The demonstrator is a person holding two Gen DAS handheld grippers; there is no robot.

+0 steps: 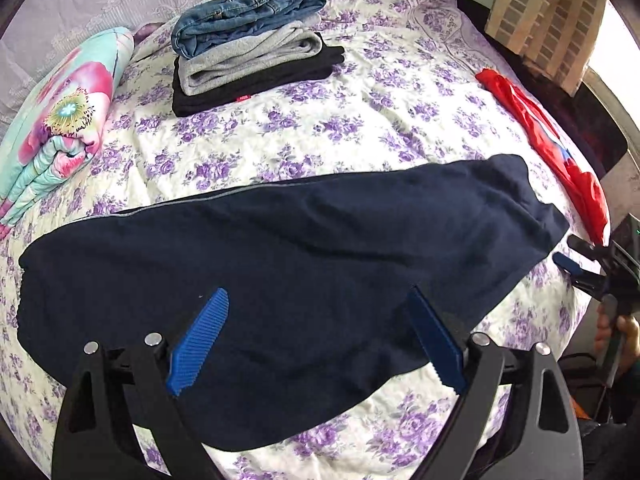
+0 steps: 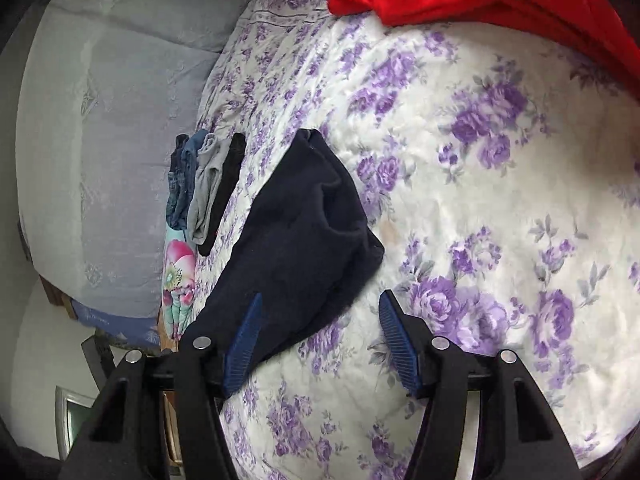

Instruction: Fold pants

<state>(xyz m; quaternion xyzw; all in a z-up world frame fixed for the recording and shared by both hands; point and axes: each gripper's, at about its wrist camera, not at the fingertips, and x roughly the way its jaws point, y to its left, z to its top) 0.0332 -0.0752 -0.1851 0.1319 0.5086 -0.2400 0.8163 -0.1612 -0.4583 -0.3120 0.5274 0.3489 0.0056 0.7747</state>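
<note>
The navy pants are laid flat on the bed, just ahead of the left tool, with the long axis going across its view from the left to the far right; which end is the waist cannot be told. From the right tool, the pants are seen lengthwise, stretching away ahead and to the left of it. The bed is covered with a white quilt with purple flowers. Beyond the pants, a stack of folded clothes and a folded flowered blanket are seen, and a red garment lies at the right. The left tool is spread wide above the pants and nothing is grasped. The right tool is released, partly open, with only quilt between its fingers.
</note>
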